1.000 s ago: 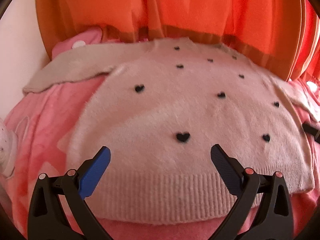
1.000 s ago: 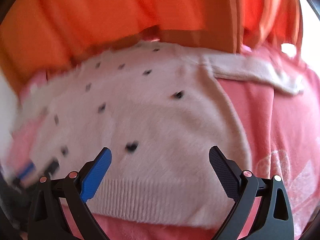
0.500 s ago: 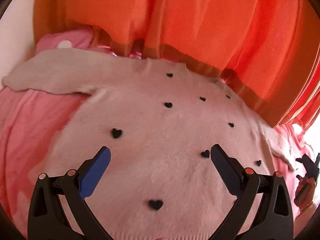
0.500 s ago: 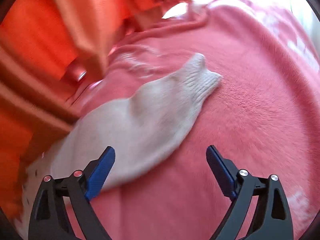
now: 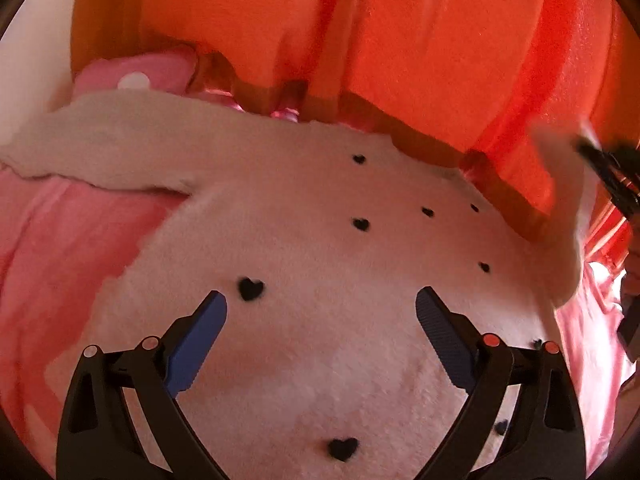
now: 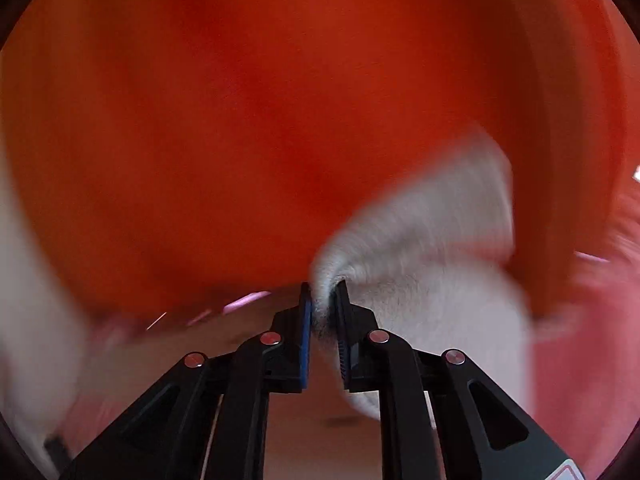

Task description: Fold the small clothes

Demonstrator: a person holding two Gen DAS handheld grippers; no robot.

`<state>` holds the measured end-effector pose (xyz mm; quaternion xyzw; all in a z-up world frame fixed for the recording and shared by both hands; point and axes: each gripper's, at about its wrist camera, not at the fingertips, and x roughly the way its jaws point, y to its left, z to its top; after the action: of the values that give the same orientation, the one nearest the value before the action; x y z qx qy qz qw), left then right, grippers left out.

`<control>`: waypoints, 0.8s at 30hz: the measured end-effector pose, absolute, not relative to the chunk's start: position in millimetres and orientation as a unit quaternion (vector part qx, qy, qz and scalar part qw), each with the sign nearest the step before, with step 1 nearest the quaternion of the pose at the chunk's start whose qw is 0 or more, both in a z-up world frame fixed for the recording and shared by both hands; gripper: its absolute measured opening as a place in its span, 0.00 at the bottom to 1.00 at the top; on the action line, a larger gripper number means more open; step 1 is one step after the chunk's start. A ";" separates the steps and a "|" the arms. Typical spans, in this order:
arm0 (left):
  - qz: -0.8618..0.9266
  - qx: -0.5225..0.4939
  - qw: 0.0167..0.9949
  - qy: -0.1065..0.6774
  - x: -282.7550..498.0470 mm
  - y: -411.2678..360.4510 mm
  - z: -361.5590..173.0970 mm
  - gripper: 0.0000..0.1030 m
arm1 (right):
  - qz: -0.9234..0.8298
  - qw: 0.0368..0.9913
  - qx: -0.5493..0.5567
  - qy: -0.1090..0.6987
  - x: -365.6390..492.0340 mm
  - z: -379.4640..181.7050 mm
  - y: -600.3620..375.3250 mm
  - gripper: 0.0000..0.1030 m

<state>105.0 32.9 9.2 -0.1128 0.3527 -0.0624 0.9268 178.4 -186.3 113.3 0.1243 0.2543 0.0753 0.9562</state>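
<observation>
Orange curtain point(image 5: 420, 40) behind sweater point(image 5: 320, 260), right tool point(image 6: 323, 308) closing on sleeve point(image 6: 420, 240), left tool point(image 5: 320, 320) open.

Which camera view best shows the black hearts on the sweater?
The left wrist view: the pale pink sweater lies spread below the open left gripper, its hearts sharp. The right wrist view shows only its blurred sleeve between the closing right gripper.

Fuzzy knit sweater point(image 5: 320, 320); plush fleece blanket point(image 5: 60, 260).
</observation>
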 end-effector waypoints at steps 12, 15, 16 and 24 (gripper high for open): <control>-0.050 -0.191 0.909 0.368 143.1 82.3 9.8 0.95 | 0.008 0.904 0.173 0.392 148.9 16.4 -202.2 0.41; -0.056 -0.214 0.898 0.379 164.7 88.9 8.0 0.95 | -0.023 0.887 0.249 0.388 124.0 4.1 -252.5 0.49; -0.056 -0.224 0.896 0.379 170.4 90.7 8.9 0.95 | -0.033 0.876 0.282 0.390 117.4 -3.4 -271.7 0.49; -0.040 -0.262 0.873 0.408 248.0 75.8 -12.4 0.94 | -0.038 0.851 0.364 0.376 128.3 -32.4 -314.6 0.49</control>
<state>248.0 75.8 -12.4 -0.2624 0.4083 -0.0401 0.8734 128.3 -314.6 -32.4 0.3644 0.3759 -0.0381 0.8511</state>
